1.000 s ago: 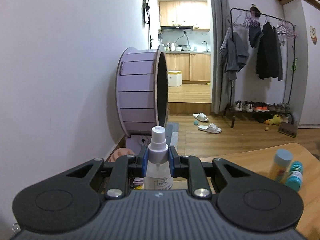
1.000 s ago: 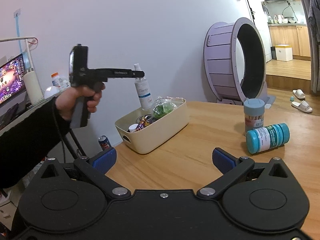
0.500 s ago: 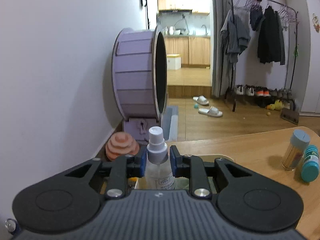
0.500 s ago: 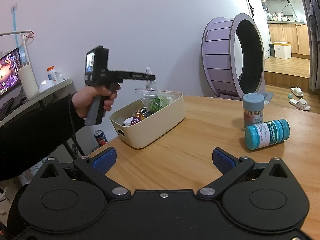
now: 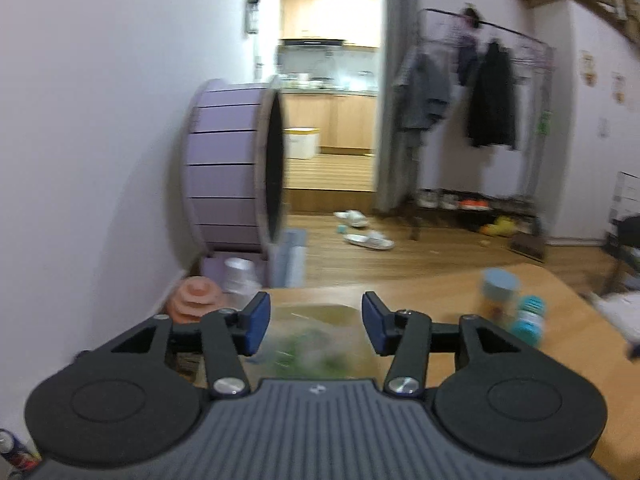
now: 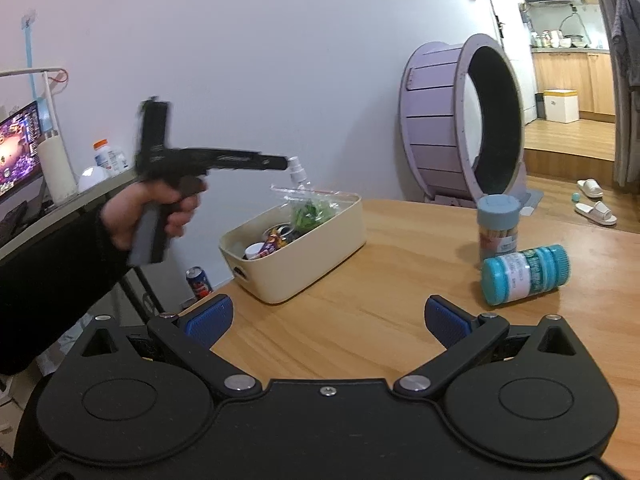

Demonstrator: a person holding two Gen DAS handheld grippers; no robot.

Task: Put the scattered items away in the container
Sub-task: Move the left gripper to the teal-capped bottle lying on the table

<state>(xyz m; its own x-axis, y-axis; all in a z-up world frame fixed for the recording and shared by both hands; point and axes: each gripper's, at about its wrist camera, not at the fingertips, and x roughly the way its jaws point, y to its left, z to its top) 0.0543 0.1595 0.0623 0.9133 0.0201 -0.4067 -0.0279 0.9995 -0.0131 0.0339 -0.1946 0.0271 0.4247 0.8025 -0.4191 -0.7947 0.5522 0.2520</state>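
A cream container [image 6: 296, 256] sits on the wooden table [image 6: 392, 280], holding a bag of greens [image 6: 312, 208], a can and small items. A white spray bottle [image 6: 298, 172] stands in its far end, top sticking out; it also shows blurred in the left wrist view [image 5: 239, 276]. My left gripper [image 5: 315, 322] is open and empty above the container; in the right wrist view it [image 6: 280, 162] sits just left of the bottle top. My right gripper [image 6: 326, 320] is open and empty over the table front. A blue-capped jar [image 6: 498, 226] stands upright and a teal bottle [image 6: 526, 274] lies beside it.
A purple cat wheel [image 6: 460, 120] stands on the floor behind the table by the white wall. A desk with a monitor [image 6: 20, 148] and bottles is at the left. A soda can [image 6: 199, 280] sits on the floor. A clothes rack [image 5: 480, 120] stands further back.
My left gripper lowered the spray bottle into the container, then opened and let it go. The bottle now stands in the container. The right gripper stayed open and nearly still.
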